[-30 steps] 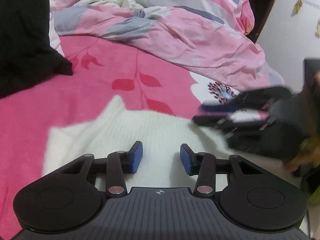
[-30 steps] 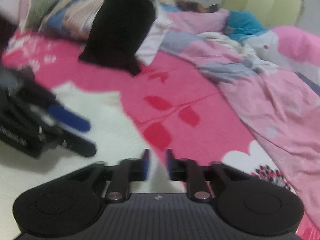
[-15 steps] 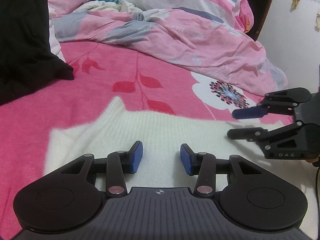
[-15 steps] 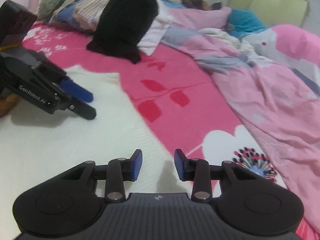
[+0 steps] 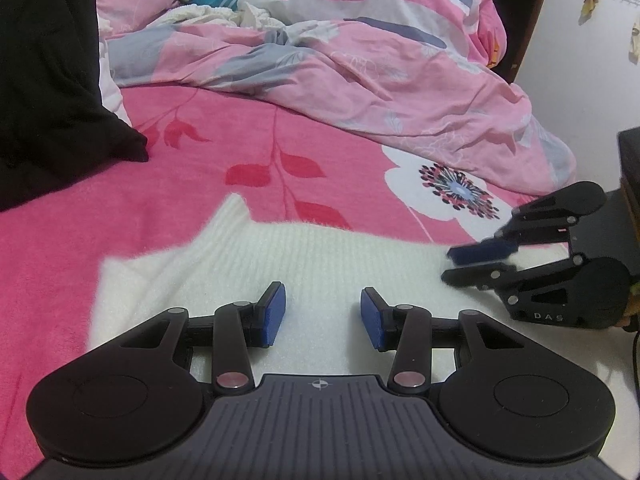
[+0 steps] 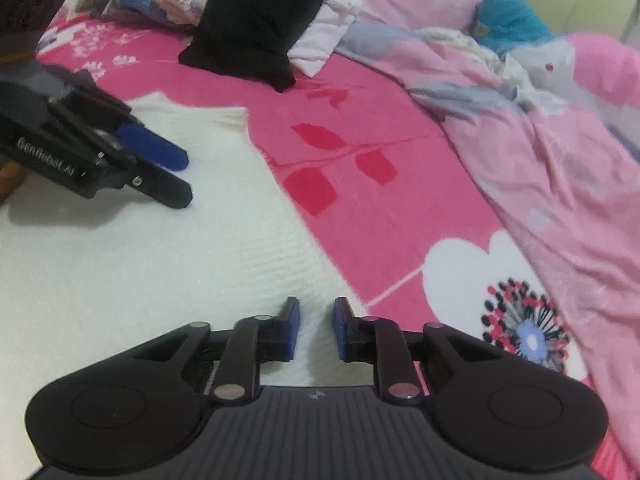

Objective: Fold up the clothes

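A white ribbed sweater [image 5: 320, 256] is spread flat on the pink flowered bed cover [image 5: 160, 184]. The left tongs [image 5: 323, 312] are held partly open above its middle, with nothing gripped. The right tongs [image 6: 316, 320] are closing at the sweater's right edge; a narrow gap is seen between the pads, and no cloth is seen pinched. A black garment [image 5: 48, 80] is heaped at the far left, and a crumpled pink quilt [image 5: 360, 80] is bunched beyond, well apart from the sweater
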The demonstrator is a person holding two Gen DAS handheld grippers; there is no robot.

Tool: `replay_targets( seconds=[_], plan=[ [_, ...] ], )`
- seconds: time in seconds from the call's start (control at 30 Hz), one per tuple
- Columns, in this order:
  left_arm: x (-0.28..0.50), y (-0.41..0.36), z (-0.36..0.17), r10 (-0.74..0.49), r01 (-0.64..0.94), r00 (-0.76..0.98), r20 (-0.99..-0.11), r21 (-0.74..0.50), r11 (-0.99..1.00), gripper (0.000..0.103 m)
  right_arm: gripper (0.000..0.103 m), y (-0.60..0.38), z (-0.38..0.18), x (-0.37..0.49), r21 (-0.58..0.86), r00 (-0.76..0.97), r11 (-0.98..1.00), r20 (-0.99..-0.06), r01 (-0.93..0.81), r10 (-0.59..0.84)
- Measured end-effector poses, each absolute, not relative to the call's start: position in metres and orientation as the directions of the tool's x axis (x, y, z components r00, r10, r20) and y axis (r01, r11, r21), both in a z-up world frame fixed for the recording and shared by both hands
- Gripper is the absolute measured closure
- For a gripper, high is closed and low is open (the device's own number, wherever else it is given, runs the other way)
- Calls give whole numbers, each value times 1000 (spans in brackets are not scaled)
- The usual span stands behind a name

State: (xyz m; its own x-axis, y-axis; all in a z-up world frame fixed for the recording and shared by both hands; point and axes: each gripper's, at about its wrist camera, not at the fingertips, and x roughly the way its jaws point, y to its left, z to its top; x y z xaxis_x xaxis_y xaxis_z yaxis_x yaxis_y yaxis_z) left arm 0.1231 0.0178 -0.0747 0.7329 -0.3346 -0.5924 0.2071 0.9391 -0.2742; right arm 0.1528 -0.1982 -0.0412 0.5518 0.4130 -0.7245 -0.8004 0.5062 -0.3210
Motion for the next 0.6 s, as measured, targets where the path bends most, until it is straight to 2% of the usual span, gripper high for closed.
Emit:
replay_targets(
  seconds=[0.13,0.27,0.33,0.47,0.5,0.53,0.57,0.6],
  plan=[
    [123,19,-75,-335,205,735,-590,-279,938,60,101,-197,-34,142,-424,638,500,-651,-755,411],
    [123,19,-75,-335,204,735,-589,-279,939,60,101,-192,-47,144,-478,656,467,-658,-744,370],
    [122,18,-75,-333,204,735,-590,-277,939,60,101,-186,-66,142,-549,683,415,-647,-726,338],
    [122,18,-74,-328,204,736,-592,-269,941,60,99,-186,-72,143,-557,707,444,-624,-702,334],
    [122,18,-74,-328,204,736,-592,-267,942,60,98,-190,-67,145,-529,702,477,-624,-702,342],
    [122,17,-74,-327,204,736,-592,-266,942,60,88,-195,-61,147,-497,698,510,-624,-702,351],
    [121,17,-74,-326,204,737,-592,-265,942,60,73,-202,-53,150,-458,692,547,-624,-701,363],
    [121,17,-74,-326,203,737,-592,-265,942,60,70,-210,-45,150,-442,705,581,-608,-683,366]
  ],
)
